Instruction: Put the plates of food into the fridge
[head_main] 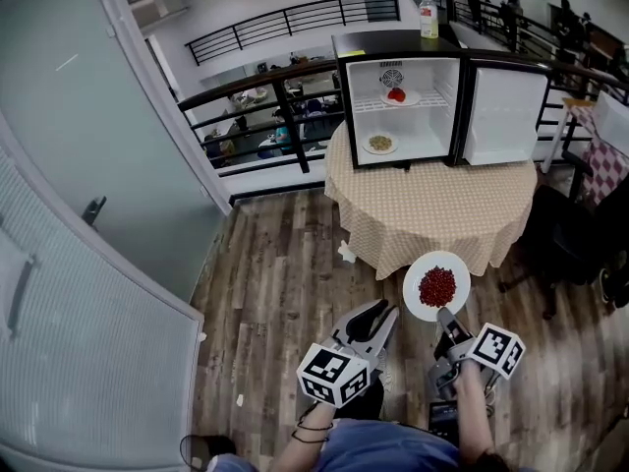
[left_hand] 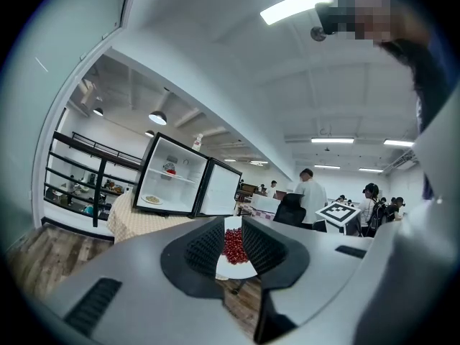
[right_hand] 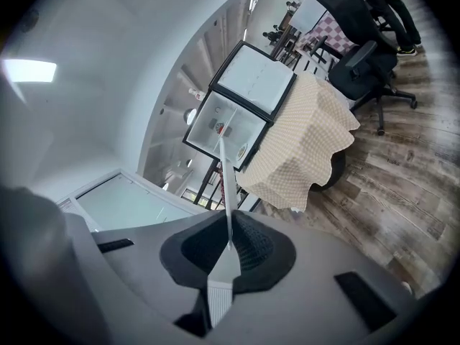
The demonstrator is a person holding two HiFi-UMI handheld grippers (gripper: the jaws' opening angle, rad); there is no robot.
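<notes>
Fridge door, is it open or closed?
Open. The fridge door is swung aside, showing an upper plate and a lower plate inside.

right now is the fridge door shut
No, in the head view the fridge door stands swung wide open, showing an upper plate and a lower plate inside.

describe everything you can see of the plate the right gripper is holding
A round white plate, smooth like ceramic, carrying a heap of small red pieces, perhaps berries. It sits roughly level in the air above the wooden floor, just short of the cloth-covered table. The right gripper is shut on its near rim, fingers pinching the thin edge. Nothing else touches it.
</notes>
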